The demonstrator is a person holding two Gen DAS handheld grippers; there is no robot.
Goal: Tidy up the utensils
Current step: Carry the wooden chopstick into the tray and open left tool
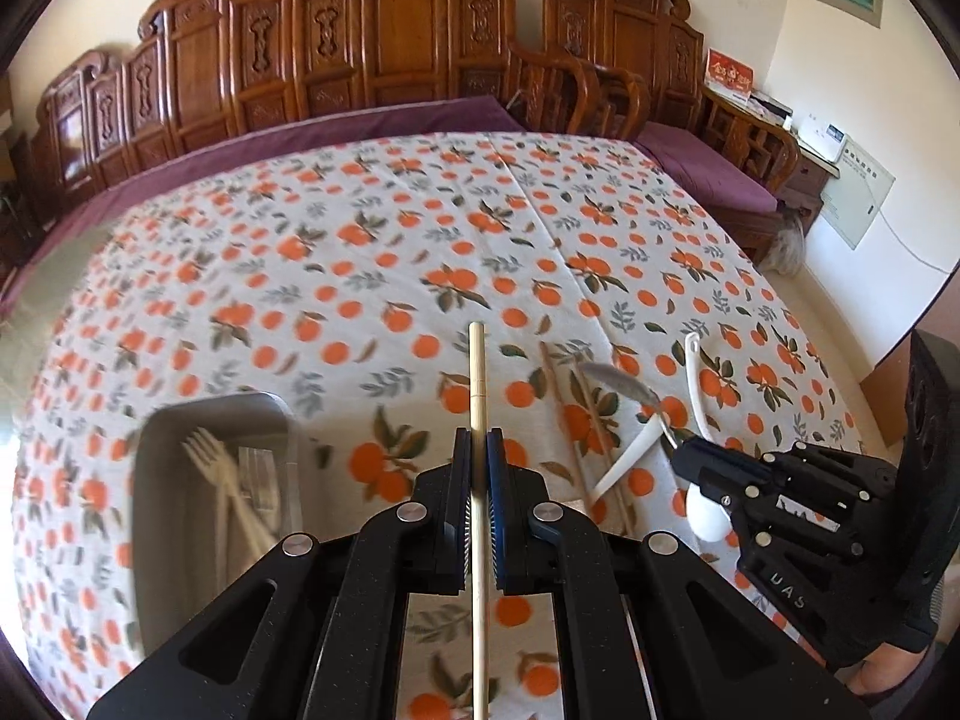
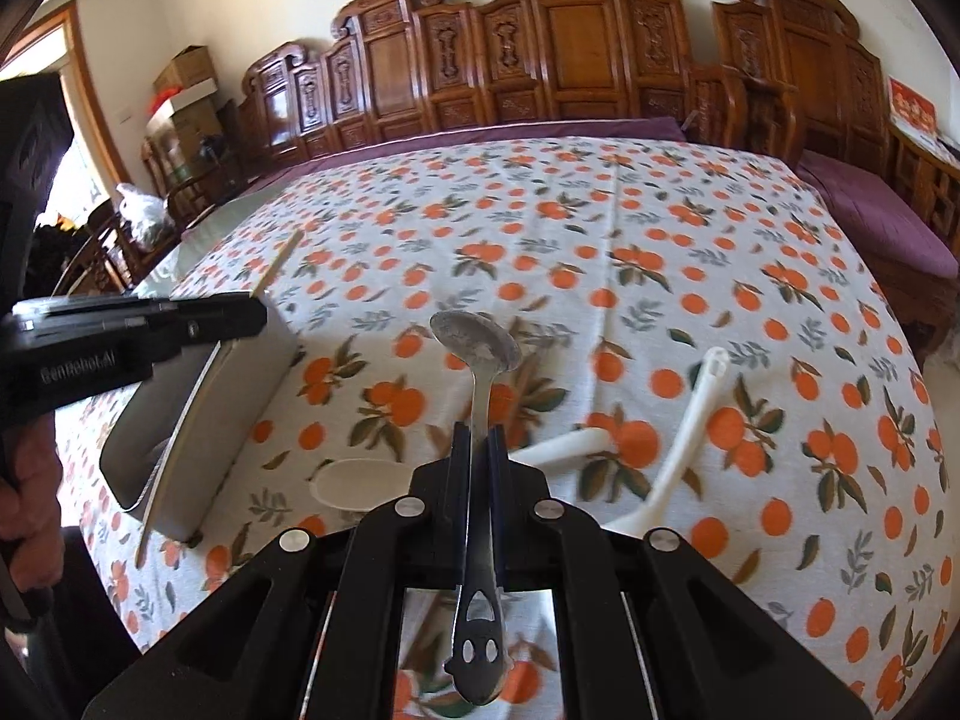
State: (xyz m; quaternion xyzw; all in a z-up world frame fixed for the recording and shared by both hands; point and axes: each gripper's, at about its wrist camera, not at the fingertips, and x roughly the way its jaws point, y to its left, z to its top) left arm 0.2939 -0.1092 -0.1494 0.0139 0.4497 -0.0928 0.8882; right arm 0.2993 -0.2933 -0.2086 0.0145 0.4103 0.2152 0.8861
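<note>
My left gripper (image 1: pixel 478 450) is shut on a pale wooden chopstick (image 1: pixel 478 372) that points away from me, held above the table; the gripper (image 2: pixel 258 312) and chopstick (image 2: pixel 282 264) also show at the left of the right wrist view, over the tray. My right gripper (image 2: pixel 479 438) is shut on the handle of a metal spoon (image 2: pixel 477 339), bowl forward, lifted over the cloth. In the left wrist view that gripper (image 1: pixel 684 456) and spoon (image 1: pixel 618 384) sit to the right. A metal tray (image 1: pixel 147 468) holds cream plastic forks (image 1: pixel 219 480).
Two white plastic spoons (image 2: pixel 690 420) (image 2: pixel 360 480) lie on the orange-print tablecloth (image 2: pixel 600 240) beneath my right gripper. Another chopstick (image 1: pixel 564 402) lies beside them. Carved wooden benches (image 1: pixel 390 48) stand past the table's far edge. A person's hand (image 2: pixel 30 480) grips the left tool.
</note>
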